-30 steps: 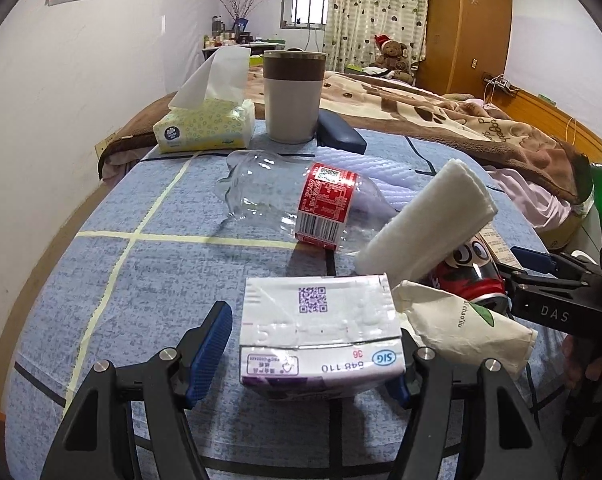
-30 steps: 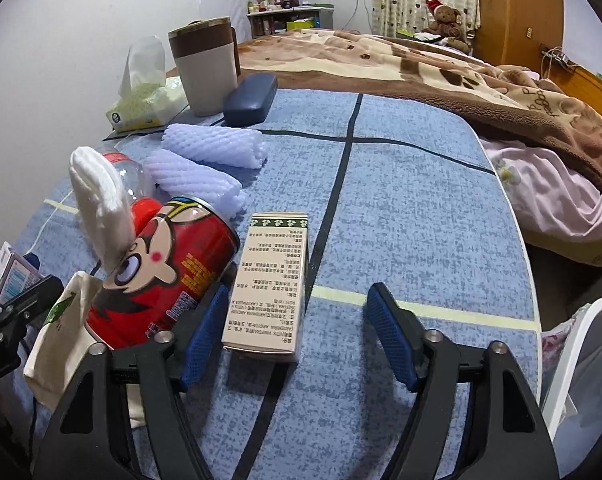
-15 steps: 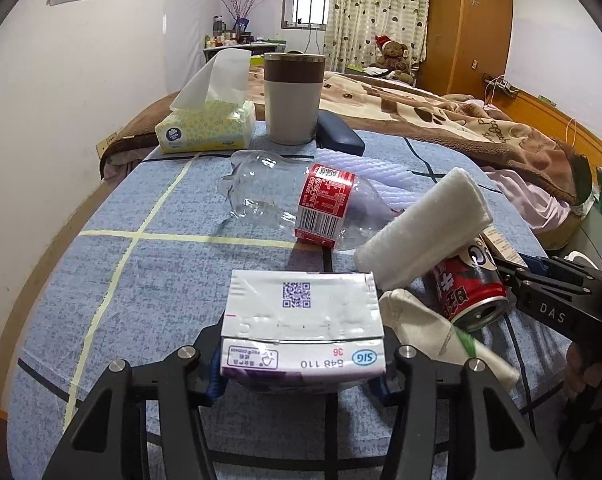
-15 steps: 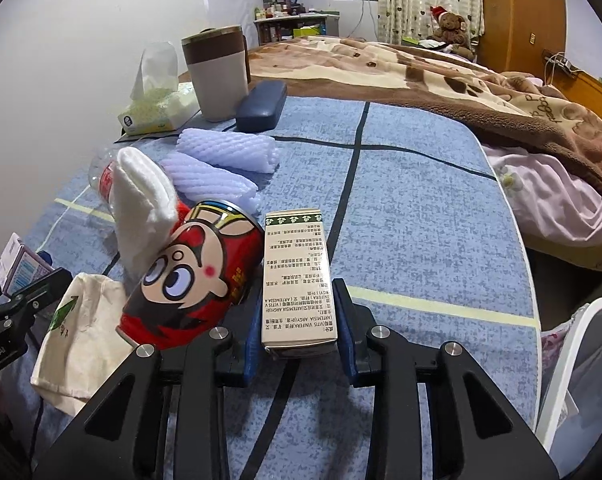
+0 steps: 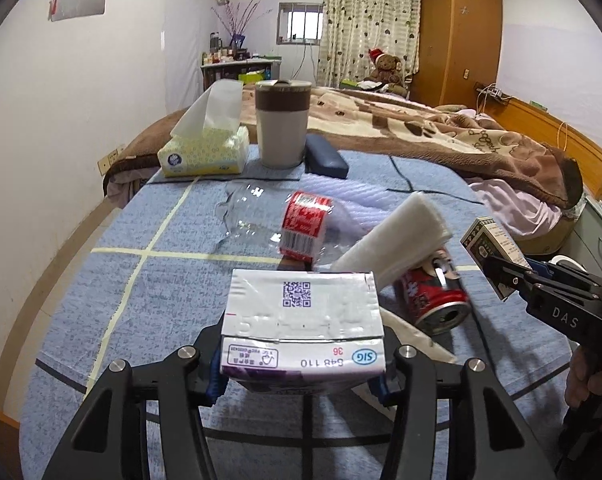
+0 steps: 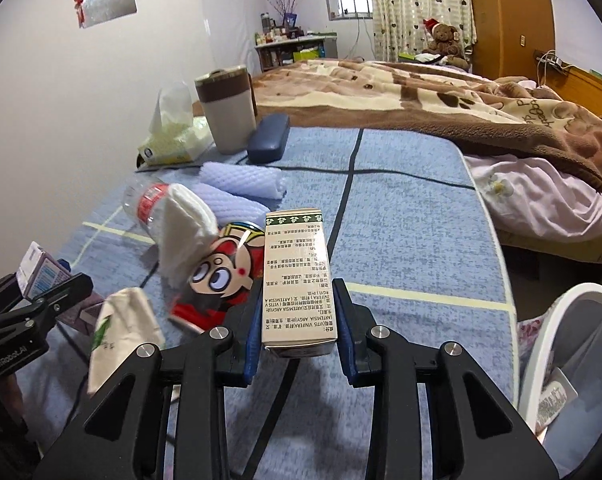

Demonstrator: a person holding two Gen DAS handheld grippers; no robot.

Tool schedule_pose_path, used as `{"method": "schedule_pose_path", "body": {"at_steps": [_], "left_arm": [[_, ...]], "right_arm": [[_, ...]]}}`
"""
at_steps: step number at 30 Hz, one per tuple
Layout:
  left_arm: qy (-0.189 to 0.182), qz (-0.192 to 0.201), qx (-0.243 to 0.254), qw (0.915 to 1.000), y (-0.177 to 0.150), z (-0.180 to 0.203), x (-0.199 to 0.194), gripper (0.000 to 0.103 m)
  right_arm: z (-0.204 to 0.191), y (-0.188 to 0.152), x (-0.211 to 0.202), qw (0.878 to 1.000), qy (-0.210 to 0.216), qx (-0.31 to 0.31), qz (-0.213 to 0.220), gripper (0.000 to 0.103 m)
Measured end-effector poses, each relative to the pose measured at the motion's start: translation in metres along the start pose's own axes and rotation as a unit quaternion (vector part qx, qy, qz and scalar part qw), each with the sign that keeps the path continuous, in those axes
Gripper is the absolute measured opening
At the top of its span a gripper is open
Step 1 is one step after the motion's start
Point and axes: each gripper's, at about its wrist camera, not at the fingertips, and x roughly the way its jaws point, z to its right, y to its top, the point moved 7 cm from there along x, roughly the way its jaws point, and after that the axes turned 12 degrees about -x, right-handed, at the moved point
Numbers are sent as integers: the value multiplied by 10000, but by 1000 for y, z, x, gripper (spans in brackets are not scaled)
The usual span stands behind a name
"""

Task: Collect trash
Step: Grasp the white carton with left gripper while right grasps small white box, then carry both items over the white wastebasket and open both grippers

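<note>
- Trash is in hand on both sides: the left gripper (image 5: pixel 301 376) has closed its fingers on the milk carton (image 5: pixel 303 330), the right gripper (image 6: pixel 299 332) on the slim box (image 6: pixel 295 276), and both are now lifted off the worktop (image 5: pixel 149 304).
- Each piece sits clamped between its blue pads.
- Beside the carton, the red can (image 5: pixel 431 294), bottle (image 5: pixel 277 222) and paper bag (image 6: pixel 121 330) are not yet collected; the white bin (image 6: pixel 557 344) waits right of the box.

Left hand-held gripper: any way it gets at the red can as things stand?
Probably not. The left hand-held gripper is shut on the milk carton, so its jaws are full. The red can also lies partly under a white foam roll.
</note>
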Motion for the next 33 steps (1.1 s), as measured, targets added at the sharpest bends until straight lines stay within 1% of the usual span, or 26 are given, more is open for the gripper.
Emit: {"method": "schedule_pose_path", "body": {"at_steps": [9, 15, 22, 33], "left_arm": [[-255, 231, 173, 9993, 4, 29, -29, 54], [-484, 281, 307, 9980, 1, 53, -45, 54], [-832, 345, 570, 9943, -7, 94, -63, 54], [-1234, 335, 947, 9873, -25, 160, -82, 54]], "right_arm": [[3, 2, -32, 9995, -57, 39, 314, 33], [12, -2, -55, 9985, -172, 102, 506, 33], [31, -12, -83, 9966, -398, 248, 680, 33], [68, -30, -115, 9916, -824, 546, 836, 33]]}}
